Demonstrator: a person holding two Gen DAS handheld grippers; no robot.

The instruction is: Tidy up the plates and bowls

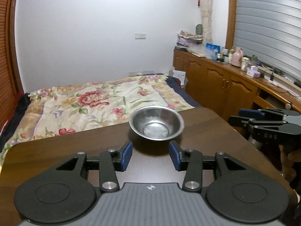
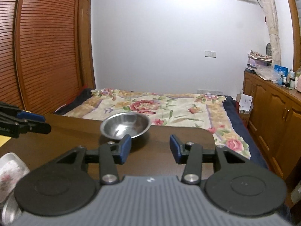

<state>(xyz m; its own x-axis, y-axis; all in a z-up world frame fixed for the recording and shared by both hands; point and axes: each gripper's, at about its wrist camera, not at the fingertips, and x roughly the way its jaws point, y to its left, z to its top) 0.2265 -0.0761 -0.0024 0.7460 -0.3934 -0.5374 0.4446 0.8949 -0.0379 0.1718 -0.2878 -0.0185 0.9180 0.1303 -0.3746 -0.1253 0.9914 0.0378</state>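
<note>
While the left gripper hangs over the table with its blue pads parted and nothing between them, the steel bowl stands upright just beyond its fingertips, near the table's far edge and towards the far right corner. Its thin flared rim looks slippery, so I would bring one pad inside the wall and one outside, then close firmly. The right gripper shows side-on past the right edge.

Seen from the right wrist, the right gripper is likewise open and empty, the bowl sitting ahead and left of its fingers at the far edge. At the near left corner a white dish rests blurred, probably where the bowl belongs. One hand should go in at a time.
</note>
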